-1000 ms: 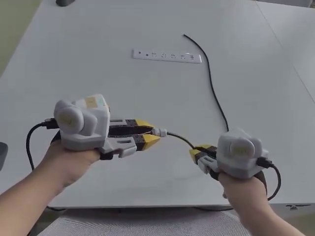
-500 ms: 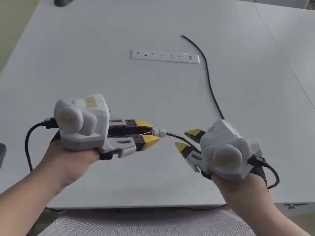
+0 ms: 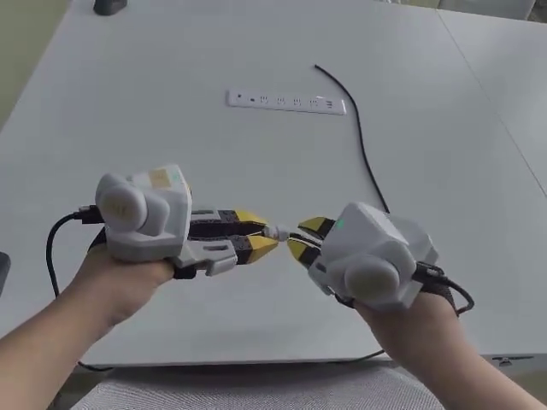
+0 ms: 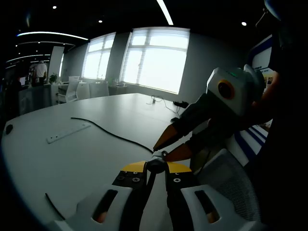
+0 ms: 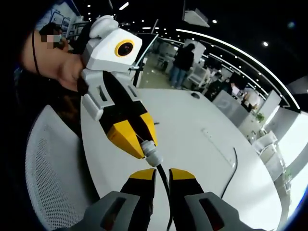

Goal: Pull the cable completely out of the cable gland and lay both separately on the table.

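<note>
A white cable gland (image 3: 275,231) sits between the yellow tips of my left gripper (image 3: 263,235), which is shut on it just above the table's near edge. A thin black cable (image 3: 367,154) leaves the gland and runs away across the white table (image 3: 171,128). My right gripper (image 3: 304,238) faces the left one tip to tip, its jaws closed around the cable right beside the gland. In the right gripper view the cable passes between the right gripper (image 5: 162,174) jaws just below the gland (image 5: 150,153). In the left gripper view the gland (image 4: 156,164) is at my left gripper (image 4: 156,169).
A white power strip (image 3: 286,101) lies flat at the far middle of the table, near the cable's loose end. A grey mesh chair (image 3: 214,389) is below the table's near edge. A small dark object (image 3: 109,5) sits at the far left corner.
My right gripper let go of the cable farther out, opened, moved left along it and closed again right beside the gland. The left gripper has held still with the gland.
</note>
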`<state>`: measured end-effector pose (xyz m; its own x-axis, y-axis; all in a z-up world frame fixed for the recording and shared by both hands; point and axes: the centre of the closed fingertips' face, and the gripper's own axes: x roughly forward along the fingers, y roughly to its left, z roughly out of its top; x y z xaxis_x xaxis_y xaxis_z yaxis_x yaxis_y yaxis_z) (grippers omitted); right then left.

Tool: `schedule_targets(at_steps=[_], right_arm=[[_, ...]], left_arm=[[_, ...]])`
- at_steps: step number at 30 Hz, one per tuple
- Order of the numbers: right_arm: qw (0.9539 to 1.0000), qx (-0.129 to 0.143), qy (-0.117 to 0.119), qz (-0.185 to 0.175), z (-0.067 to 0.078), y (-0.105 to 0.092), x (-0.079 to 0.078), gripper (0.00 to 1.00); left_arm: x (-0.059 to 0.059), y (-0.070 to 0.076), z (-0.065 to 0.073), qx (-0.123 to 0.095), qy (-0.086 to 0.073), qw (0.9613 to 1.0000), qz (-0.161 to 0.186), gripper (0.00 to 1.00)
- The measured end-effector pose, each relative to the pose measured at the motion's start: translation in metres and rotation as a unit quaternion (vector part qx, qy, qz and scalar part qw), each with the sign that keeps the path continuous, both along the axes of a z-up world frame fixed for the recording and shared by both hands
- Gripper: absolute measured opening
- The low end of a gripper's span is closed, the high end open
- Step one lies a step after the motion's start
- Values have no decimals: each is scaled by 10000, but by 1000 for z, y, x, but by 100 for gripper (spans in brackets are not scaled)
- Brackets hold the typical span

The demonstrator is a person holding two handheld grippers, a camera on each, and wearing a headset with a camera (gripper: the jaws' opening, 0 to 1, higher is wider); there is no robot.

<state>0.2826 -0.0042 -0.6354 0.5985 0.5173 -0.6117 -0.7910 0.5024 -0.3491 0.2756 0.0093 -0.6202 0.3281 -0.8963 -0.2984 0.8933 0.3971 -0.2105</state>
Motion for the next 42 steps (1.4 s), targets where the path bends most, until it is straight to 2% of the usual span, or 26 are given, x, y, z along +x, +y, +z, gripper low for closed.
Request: schedule_targets(at_steps=[2,7,11,18,22,23,25,29,33,36,42], right_arm=[[9998,-130,-93,96,0,0,0,4],[9987,-332,-207,311,-1,1,-3,1],[9998,-110,-51,148,-2,0,-2,1],[10000,20,-3,7,-4,-3,-1,0],[9997,164,104,-127,-6,-5,-1,0],[9994,168,160,-249,-8,-9,1,0],[9984,355,257,-364,-7,-12,1,0],[9977,362,326,-464,-13,-18,2,0],[9932,674,584,-746,-18,-24,5,0],[9929,643,582,-817,-21,-28,6,0],[9894,545,756,-1110,-42,-46,11,0]], left_arm=[[-1,-1,1,16,-66,10000,-55,15],[-1,0,-1,59,-18,10000,-76,15],[-2,0,-1,81,-31,9999,-91,15],[-3,-4,0,137,-58,9998,-126,15],[-3,-4,-1,178,-84,9997,-134,15],[-2,-4,-1,179,-111,9997,-124,15],[-2,-4,1,145,-100,9998,-111,14],[-2,-4,1,148,-110,9998,-120,14],[-2,-4,2,145,-101,9998,-105,14],[-2,-4,3,126,-97,9998,-93,14],[-2,-3,1,128,-90,9998,-84,14]])
